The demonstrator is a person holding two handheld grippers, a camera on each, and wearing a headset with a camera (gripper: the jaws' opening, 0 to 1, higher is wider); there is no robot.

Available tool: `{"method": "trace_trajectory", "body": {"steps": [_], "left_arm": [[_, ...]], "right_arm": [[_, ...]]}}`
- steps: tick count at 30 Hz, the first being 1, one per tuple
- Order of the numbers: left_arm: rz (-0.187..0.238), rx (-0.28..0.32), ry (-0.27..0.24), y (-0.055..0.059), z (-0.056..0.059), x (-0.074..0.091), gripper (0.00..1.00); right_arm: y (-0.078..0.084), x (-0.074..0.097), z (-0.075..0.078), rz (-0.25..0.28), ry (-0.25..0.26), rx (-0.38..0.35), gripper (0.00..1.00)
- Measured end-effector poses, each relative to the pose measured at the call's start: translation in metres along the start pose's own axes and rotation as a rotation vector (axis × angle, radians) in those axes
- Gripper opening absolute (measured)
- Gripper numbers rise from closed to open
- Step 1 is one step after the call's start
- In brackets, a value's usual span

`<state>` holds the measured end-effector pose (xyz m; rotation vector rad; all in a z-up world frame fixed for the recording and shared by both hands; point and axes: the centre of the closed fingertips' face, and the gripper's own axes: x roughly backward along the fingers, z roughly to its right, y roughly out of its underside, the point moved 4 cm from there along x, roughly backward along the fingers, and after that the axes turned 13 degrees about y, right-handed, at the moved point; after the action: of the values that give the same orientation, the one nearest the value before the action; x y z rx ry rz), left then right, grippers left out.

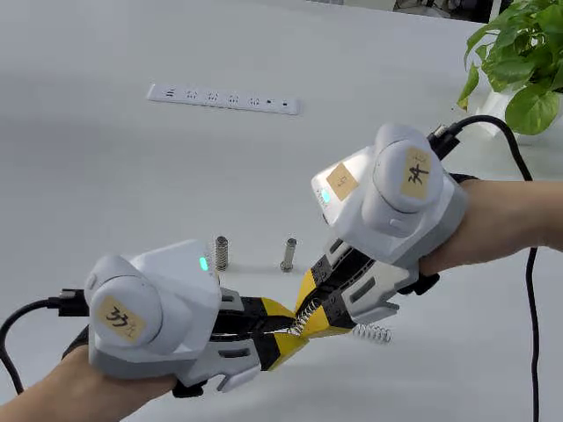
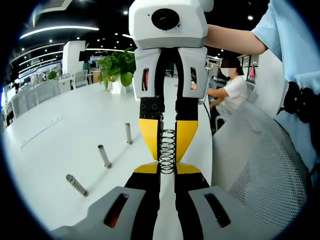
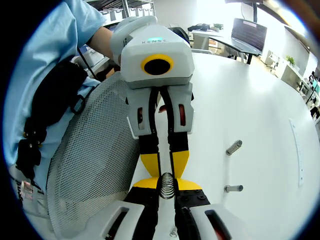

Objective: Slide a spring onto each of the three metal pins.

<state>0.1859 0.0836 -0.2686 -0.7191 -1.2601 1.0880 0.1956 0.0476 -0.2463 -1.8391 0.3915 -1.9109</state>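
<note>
My left gripper (image 2: 167,169) and right gripper (image 3: 166,184) are tip to tip, both pinching one small coiled steel spring (image 2: 167,147) above the white table (image 1: 132,176), near the bare upright metal pin (image 1: 288,254)

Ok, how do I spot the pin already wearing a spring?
Find the long white power strip at the far side. Nearer, the head view shows two upright metal pins; take the left pin. It looks ribbed with coils, while the right pin is bare.
</note>
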Motion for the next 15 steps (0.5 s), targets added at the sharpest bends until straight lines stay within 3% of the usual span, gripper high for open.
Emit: {"method": "trace_trajectory", "body": {"steps": [11,15], "left_arm": [[0.004,0.000,0.000,0.0002,0.0002,-0.0009,0.07],[0.025,0.008,-0.007,0.0021,-0.0009,0.0002,0.07]], "right_arm": [[0.0011,0.0003,0.0002,-0.009,-0.005,-0.003,0.07],[0.0011,-0.0005,0.0010,-0.009,-0.005,-0.006,0.07]]}}
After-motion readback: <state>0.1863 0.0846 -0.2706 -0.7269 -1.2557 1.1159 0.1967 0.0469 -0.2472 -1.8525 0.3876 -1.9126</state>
